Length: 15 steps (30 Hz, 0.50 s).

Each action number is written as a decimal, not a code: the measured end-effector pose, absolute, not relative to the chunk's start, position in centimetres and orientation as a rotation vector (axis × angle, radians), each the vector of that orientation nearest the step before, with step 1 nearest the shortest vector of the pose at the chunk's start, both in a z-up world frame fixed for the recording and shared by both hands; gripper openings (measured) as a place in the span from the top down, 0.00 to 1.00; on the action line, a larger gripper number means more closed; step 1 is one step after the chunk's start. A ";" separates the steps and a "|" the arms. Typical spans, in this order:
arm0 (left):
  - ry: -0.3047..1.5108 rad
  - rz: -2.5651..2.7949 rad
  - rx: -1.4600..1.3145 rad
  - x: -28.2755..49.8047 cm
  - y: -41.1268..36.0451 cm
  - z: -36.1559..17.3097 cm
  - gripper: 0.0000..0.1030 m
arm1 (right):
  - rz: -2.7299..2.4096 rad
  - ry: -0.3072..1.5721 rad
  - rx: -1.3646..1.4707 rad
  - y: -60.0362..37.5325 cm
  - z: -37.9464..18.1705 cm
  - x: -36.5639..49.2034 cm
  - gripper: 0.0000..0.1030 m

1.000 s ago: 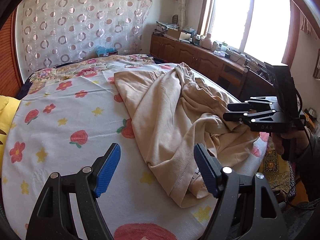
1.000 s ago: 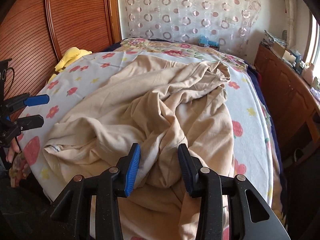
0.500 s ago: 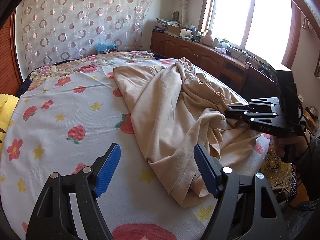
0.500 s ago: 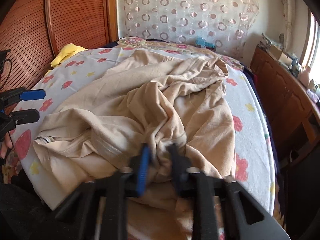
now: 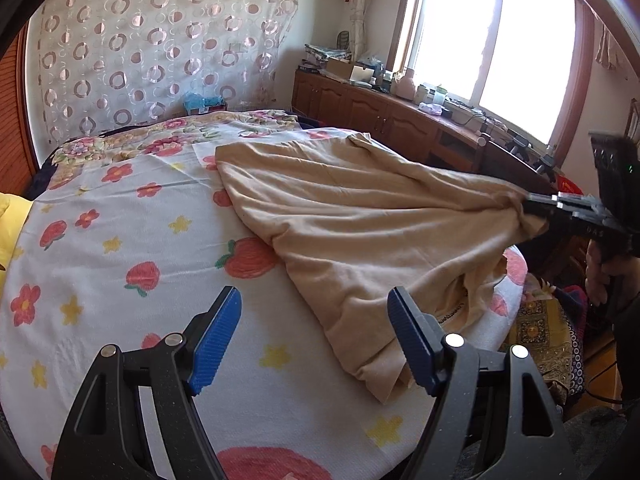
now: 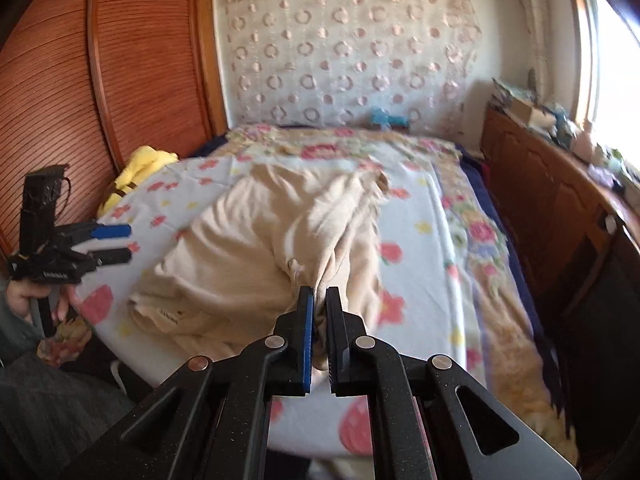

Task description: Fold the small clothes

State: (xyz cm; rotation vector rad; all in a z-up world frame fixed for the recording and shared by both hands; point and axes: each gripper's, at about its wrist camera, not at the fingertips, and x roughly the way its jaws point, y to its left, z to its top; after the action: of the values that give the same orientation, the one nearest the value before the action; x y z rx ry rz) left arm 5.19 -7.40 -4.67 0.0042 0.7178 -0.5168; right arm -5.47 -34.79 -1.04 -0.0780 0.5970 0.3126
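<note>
Fingers (image 6: 306, 320) clamped on beige garment (image 6: 256, 248) edge

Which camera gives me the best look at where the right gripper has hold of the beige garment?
The right wrist view: the right gripper is shut on a bunched fold of the beige garment, seen close up. The left wrist view shows the same grip side-on and farther away at its right edge, cloth stretched taut.

Left wrist: low over bed (image 5: 120, 248), near edge, faces window side.
Right wrist: bed's foot, faces headboard curtain.
Shared: beige garment (image 5: 360, 216) (image 6: 256, 240), bedspread.
</note>
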 end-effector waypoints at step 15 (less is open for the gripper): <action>0.775 -0.563 0.022 4.6 -9.1 -6.1 0.26 | 0.273 0.616 -0.081 -34.8 -3.6 -4.5 0.53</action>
State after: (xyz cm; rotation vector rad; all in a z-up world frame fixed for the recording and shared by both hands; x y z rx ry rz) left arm 4.64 -9.09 -6.07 0.0219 0.7749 -0.5629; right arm -4.54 -34.77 -3.63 -0.0811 0.6157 0.2733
